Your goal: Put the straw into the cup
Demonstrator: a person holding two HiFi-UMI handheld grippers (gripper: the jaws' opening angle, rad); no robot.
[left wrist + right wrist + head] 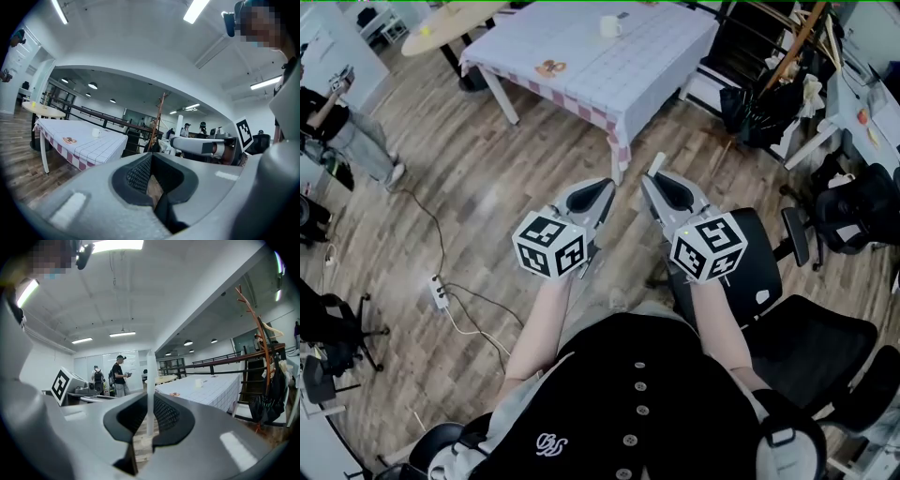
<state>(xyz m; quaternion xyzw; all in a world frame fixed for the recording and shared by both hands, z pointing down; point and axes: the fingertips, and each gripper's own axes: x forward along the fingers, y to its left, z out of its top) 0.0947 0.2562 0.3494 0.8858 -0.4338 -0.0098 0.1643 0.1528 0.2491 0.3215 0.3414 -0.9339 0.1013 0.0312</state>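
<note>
A white cup (610, 26) stands on the far side of a table with a white checked cloth (581, 70), well ahead of both grippers. The cup also shows small in the left gripper view (96, 132) and the right gripper view (198, 383). My right gripper (654, 178) (149, 420) is shut on a thin white straw (150, 390), which stands upright between its pads; its top pokes out in the head view (657, 162). My left gripper (607, 187) (151, 176) is held beside it, jaws drawn almost together with nothing between them. Both point level toward the table.
A black office chair (806, 347) is close on my right. A power strip with cables (441, 292) lies on the wood floor at left. A round yellow table (450, 23) and a wooden coat rack (260, 341) flank the table. People stand farther back (119, 376).
</note>
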